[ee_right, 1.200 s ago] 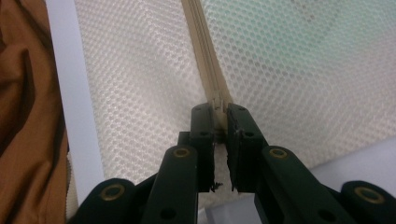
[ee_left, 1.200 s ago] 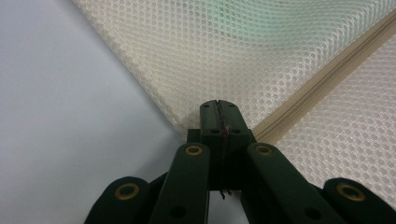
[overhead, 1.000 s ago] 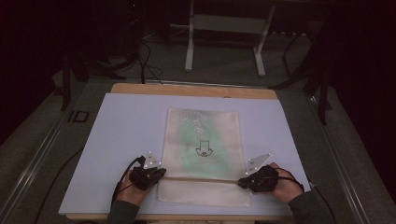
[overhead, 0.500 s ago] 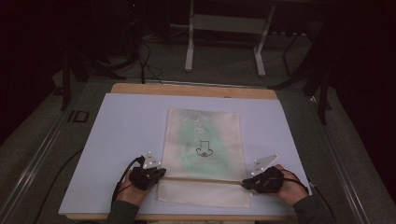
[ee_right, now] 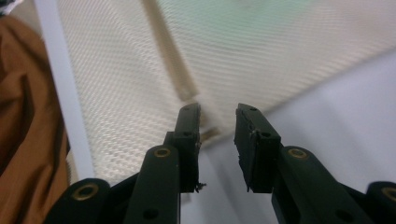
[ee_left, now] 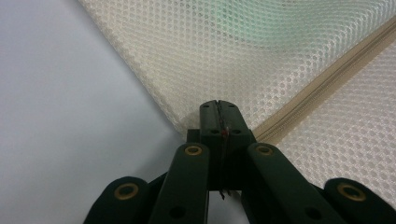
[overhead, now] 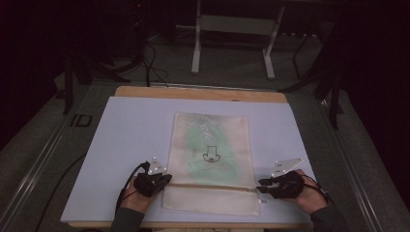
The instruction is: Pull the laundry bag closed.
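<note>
A cream mesh bag (overhead: 212, 159) with a green garment inside lies flat on the white table top (overhead: 125, 135). Its zipper (overhead: 212, 186) runs across near the front end. My left gripper (overhead: 167, 178) sits at the zipper's left end; in the left gripper view its jaws (ee_left: 218, 105) are shut on the bag's edge (ee_left: 210, 51), where the zipper (ee_left: 327, 79) ends. My right gripper (overhead: 261, 186) stands just off the bag's right edge. Its jaws (ee_right: 218, 109) have just been opening, with nothing pressed between them. The zipper's end (ee_right: 168, 56) lies right ahead of them.
The table's wooden far edge (overhead: 193, 92) shows beyond the white top. A metal stand (overhead: 232, 48) and cables rest on the dark floor behind. A brown sleeve (ee_right: 23, 140) fills the left of the right gripper view. Bare white surface lies on both sides of the bag.
The right gripper has slid right, off the bag's edge, and its jaws have parted, letting go of the zipper end. The left gripper and the bag stay put.
</note>
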A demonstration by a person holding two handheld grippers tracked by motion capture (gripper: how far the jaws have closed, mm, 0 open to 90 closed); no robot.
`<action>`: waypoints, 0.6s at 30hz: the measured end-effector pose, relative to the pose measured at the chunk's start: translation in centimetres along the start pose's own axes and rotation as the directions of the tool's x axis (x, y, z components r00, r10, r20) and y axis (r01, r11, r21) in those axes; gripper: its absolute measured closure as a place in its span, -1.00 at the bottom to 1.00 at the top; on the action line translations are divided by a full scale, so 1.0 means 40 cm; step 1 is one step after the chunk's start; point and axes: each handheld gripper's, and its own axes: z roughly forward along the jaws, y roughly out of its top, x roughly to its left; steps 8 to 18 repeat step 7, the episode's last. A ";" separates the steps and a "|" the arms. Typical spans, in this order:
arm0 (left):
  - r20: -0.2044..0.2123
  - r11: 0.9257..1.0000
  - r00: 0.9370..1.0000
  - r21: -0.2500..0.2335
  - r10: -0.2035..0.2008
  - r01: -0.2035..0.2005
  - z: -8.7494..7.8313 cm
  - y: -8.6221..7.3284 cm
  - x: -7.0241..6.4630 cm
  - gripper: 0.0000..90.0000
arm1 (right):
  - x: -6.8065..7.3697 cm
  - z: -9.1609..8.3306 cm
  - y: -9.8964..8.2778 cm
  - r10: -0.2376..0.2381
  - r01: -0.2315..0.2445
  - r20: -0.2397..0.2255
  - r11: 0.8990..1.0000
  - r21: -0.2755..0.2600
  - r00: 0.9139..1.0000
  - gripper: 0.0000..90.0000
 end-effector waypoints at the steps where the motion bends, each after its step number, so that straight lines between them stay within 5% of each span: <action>1: 0.001 1.000 1.000 -0.001 0.000 0.000 0.000 0.000 0.000 0.98 | -0.004 -0.005 -0.004 0.013 -0.013 0.010 1.000 -0.006 1.000 0.49; 7: 0.004 1.000 1.000 -0.005 0.005 -0.005 0.000 -0.001 0.002 0.97 | -0.019 0.002 -0.020 0.058 -0.057 0.033 0.998 -0.031 0.998 0.27; 18: 0.004 1.000 1.000 -0.005 0.005 -0.005 0.000 -0.001 0.002 0.97 | -0.019 0.002 -0.020 0.058 -0.057 0.033 0.998 -0.031 0.998 0.27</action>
